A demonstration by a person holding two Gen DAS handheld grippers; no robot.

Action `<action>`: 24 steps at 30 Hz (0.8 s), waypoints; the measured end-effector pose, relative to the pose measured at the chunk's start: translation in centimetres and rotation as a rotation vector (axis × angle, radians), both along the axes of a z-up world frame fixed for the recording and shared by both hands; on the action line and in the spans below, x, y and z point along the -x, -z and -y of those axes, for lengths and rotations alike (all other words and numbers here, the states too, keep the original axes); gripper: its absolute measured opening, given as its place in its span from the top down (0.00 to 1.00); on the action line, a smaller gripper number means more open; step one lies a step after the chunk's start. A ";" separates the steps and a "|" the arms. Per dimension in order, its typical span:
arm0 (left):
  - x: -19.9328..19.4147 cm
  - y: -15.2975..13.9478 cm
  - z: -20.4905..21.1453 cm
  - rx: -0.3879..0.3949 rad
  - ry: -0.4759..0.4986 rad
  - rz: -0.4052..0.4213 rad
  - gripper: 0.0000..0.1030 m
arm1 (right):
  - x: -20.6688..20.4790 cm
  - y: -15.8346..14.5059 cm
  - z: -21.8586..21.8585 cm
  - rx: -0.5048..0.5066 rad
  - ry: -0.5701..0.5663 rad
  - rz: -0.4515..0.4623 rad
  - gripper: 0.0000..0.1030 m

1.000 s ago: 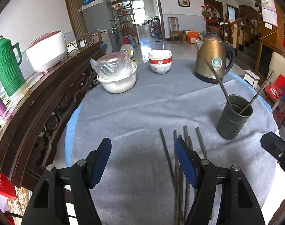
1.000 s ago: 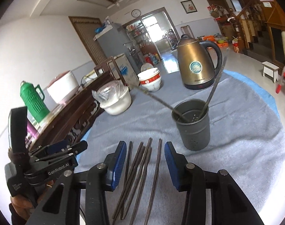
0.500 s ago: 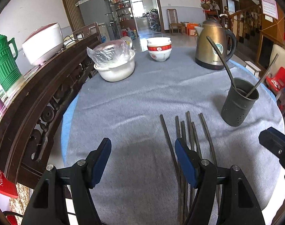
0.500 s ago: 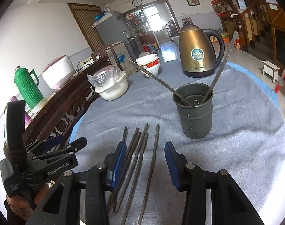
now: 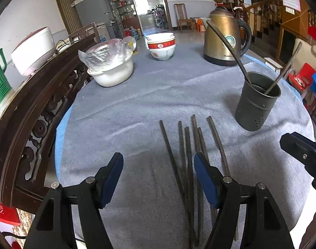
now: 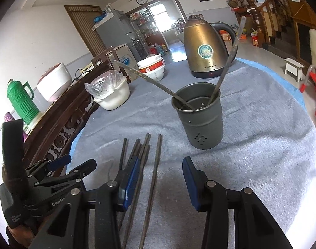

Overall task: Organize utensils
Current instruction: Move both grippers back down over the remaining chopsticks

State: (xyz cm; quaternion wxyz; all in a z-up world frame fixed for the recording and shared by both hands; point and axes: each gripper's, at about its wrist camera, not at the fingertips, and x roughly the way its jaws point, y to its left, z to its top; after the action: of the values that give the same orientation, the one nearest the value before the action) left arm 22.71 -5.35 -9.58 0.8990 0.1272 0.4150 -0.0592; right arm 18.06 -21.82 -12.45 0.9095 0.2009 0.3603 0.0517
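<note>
Left wrist view: the left gripper hovers low over a round surface draped in grey cloth, its blue-padded fingers spread wide and holding nothing. Six dark chopsticks lie side by side on the cloth, their near ends running under the gripper's right finger. Just beyond them and to the right stands a dark perforated utensil holder with two more chopsticks leaning out of it in opposite directions. At the far side of the surface sit a brass-coloured electric kettle, a stack of red-and-white bowls and a white pot covered with clear plastic. Seen from the right wrist, the right gripper is likewise released, its fingers parted over the outermost loose chopstick, with the holder just ahead.
</note>
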 end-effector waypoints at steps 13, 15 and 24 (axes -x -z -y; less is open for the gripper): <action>-1.4 1.3 0.4 -0.015 0.011 -0.037 0.31 | -1.6 1.6 0.1 -0.001 0.001 -0.053 0.55; -1.6 1.5 0.1 -0.012 0.010 -0.043 0.31 | -1.8 1.8 -0.2 0.004 -0.004 -0.061 0.55; -4.1 2.3 -3.4 0.040 -0.055 -0.081 0.31 | -3.7 2.6 -1.9 0.037 -0.026 -0.104 0.55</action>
State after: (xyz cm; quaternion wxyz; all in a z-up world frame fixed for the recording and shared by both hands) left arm 26.80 -1.90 -11.83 0.8850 0.0952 0.4531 -0.0481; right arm 21.73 -19.87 -15.01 0.8923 0.1817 0.4106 0.0463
